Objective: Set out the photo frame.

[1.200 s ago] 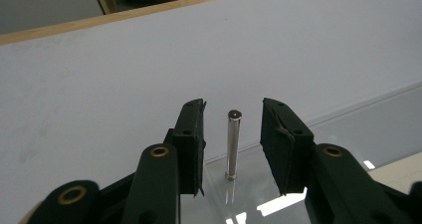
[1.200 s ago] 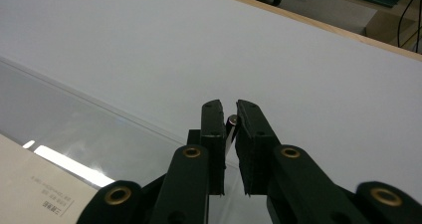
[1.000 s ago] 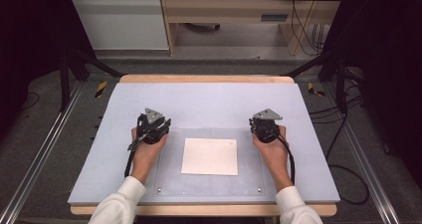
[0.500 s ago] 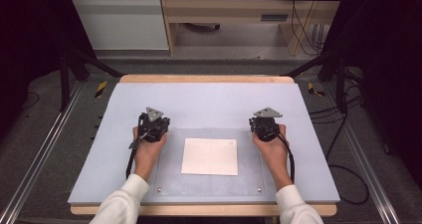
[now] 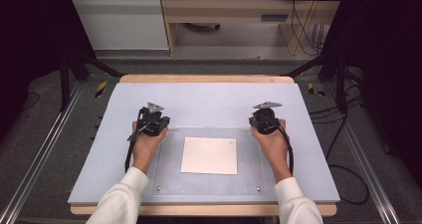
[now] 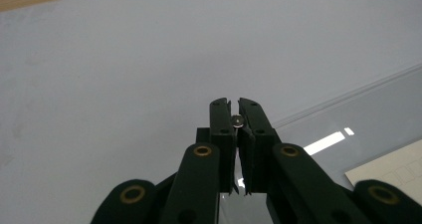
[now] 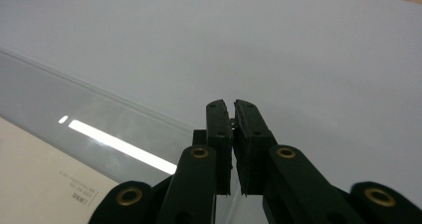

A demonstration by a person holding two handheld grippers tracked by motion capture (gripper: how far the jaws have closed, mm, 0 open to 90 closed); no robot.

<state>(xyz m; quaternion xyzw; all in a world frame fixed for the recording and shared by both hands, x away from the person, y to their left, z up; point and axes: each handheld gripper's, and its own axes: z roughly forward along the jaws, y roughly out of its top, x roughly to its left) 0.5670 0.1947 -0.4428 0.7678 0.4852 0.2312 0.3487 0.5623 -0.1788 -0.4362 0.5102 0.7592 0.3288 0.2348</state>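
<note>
A person's hands hold both grippers low over a pale blue-grey table mat (image 5: 209, 97). My left gripper (image 5: 151, 113) sits at the left edge of a clear plate (image 5: 209, 184), pointing away from the person. In its own view the left gripper (image 6: 234, 104) has its jaws together with nothing held. My right gripper (image 5: 264, 113) rests at the plate's right edge. Its own view shows the right gripper (image 7: 233, 106) shut and empty too. A white sheet of paper (image 5: 209, 156) lies flat on the plate between the hands, and corners of the paper (image 6: 393, 169) (image 7: 40, 179) show beside each gripper.
The clear plate's far edge (image 6: 348, 92) (image 7: 99, 107) runs just ahead of both grippers. The table's wooden rim (image 5: 206, 78) lies at the far side. Black frame posts (image 5: 64, 74) and cables (image 5: 343, 134) stand on the floor around the table.
</note>
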